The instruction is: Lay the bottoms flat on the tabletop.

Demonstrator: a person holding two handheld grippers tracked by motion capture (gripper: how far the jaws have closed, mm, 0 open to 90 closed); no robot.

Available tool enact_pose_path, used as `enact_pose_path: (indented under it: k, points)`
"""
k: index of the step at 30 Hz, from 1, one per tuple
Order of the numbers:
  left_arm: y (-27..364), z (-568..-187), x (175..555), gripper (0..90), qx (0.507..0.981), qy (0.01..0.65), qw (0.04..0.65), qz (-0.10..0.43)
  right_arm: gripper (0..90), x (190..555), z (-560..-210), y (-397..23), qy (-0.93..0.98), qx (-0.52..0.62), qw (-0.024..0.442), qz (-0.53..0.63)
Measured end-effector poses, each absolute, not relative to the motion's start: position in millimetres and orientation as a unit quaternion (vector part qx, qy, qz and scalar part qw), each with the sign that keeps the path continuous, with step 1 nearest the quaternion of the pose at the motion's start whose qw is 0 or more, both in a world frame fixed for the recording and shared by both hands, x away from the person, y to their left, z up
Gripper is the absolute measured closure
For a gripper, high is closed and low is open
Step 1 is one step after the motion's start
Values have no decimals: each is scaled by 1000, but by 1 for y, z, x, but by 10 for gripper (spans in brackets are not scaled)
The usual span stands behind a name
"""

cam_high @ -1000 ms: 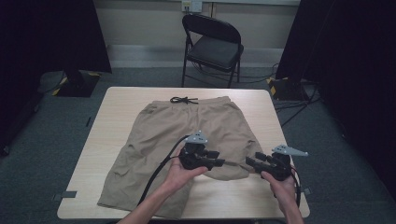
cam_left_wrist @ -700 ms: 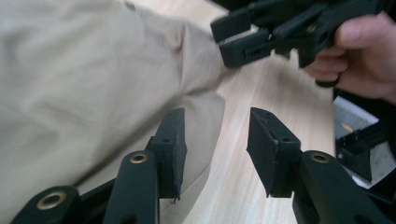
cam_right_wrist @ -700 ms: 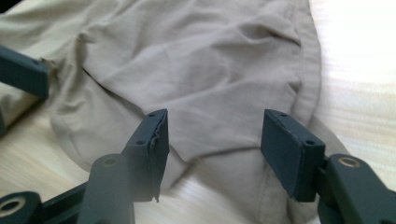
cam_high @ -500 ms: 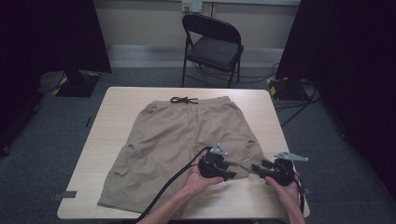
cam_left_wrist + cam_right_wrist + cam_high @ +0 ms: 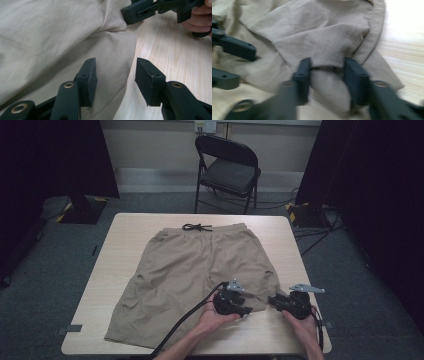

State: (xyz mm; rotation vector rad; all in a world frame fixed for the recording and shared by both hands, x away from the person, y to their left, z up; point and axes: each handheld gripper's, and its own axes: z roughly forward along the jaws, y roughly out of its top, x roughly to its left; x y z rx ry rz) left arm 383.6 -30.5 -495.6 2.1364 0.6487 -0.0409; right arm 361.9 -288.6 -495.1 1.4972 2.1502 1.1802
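High view: beige shorts (image 5: pixel 200 275) lie flat on the wooden surface (image 5: pixel 125 235), waistband and black drawstring (image 5: pixel 196 227) at the far end, legs toward the person. The left gripper (image 5: pixel 243 311) and the right gripper (image 5: pixel 274 301) sit low at the hem of the leg on the right, near each other, each in a hand, the left one's black cable (image 5: pixel 185 322) trailing across the fabric. A black folding chair (image 5: pixel 227 170) stands on the floor beyond the surface. Left gripper view: the fingers (image 5: pixel 88 75) stand apart, released; the rounded hem edge of the shorts (image 5: pixel 50 42) lies between them, resting against the finger on the left, with bare surface (image 5: pixel 175 57) under the other. The right gripper (image 5: pixel 132 12) shows ahead, at a gathered fold of fabric. Right gripper view: the fingers (image 5: pixel 303 75), which have just been closing, flank a raised fold of the shorts (image 5: pixel 324 40), both touching it; the picture is blurred, so a firm clench cannot be told. The left gripper (image 5: pixel 244 65) stands off to the left of these fingers, open.
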Motion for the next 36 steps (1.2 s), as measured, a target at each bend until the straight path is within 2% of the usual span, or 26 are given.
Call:
enact_pose_path:
  k: [1, 2, 3, 4, 5, 8, 11, 23, 36]
  points:
    - [-31, -496, 382, 541, 862, 257, 436, -10, 697, 362, -495, -287, 743, 514, 132, 408]
    - [-31, -496, 382, 565, 862, 257, 436, -10, 697, 362, -495, -287, 743, 514, 132, 408]
    - [-32, -496, 380, 565, 865, 251, 435, -6, 752, 362, -495, -287, 745, 511, 132, 408]
    - [-31, -496, 380, 637, 864, 253, 435, -10, 831, 363, -495, -286, 740, 510, 123, 420]
    - [-31, -496, 380, 673, 865, 255, 433, -9, 851, 363, -494, -286, 737, 511, 120, 426]
    - [-27, -497, 382, 810, 865, 260, 430, -14, 873, 363, -489, -287, 730, 505, 122, 444]
    - [-22, -495, 383, 870, 859, 267, 435, -27, 876, 361, -483, -288, 724, 501, 125, 458]
    - [28, -461, 381, 887, 831, 272, 485, -11, 878, 373, -460, -278, 715, 481, 133, 490]
    - [119, -444, 394, 888, 780, 333, 529, 22, 878, 418, -424, -246, 714, 458, 140, 511]
